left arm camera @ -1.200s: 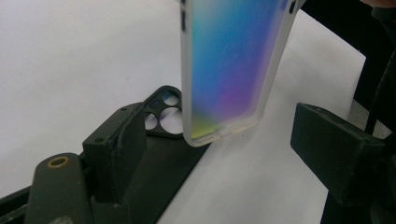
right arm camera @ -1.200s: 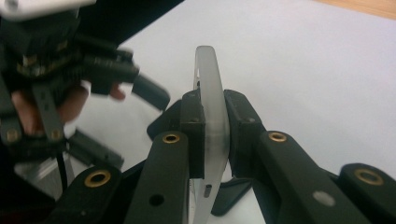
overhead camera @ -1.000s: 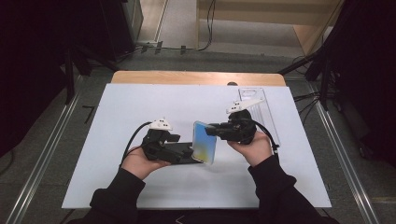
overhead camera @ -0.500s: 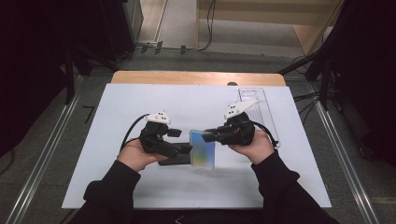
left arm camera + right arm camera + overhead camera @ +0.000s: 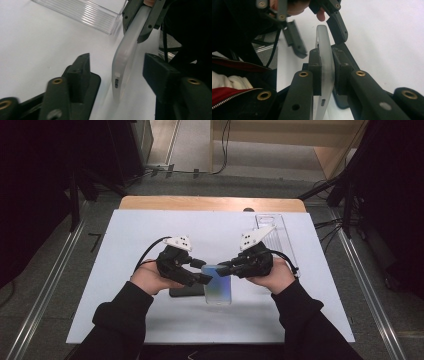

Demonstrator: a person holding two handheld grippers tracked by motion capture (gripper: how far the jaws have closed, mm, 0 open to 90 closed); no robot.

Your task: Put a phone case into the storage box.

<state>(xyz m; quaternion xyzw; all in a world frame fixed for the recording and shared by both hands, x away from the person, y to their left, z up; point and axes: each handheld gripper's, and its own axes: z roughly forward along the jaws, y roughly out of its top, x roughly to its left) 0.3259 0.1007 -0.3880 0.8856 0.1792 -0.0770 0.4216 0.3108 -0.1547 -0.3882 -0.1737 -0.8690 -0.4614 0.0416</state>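
My right gripper (image 5: 223,269) is shut on a translucent phone case (image 5: 217,290) and holds it above the table near the middle. In the right gripper view its pads (image 5: 315,65) press both faces of the case (image 5: 323,37). From the left, my left gripper (image 5: 205,271) has its jaws around the case's free end. They have just been closing, but in the left gripper view a gap is left on each side of the case (image 5: 127,57). A black phone (image 5: 184,292) lies flat on the white table under the left gripper.
A clear plastic box (image 5: 272,232) stands at the back right of the white table top (image 5: 125,245), behind the right hand; its ribbed wall (image 5: 82,12) is at the top of the left gripper view. A wooden strip (image 5: 210,203) runs along the far edge.
The left gripper has risen off the black phone and come right until its jaws stand around the case's end, narrower than before. The right gripper keeps the case in place.
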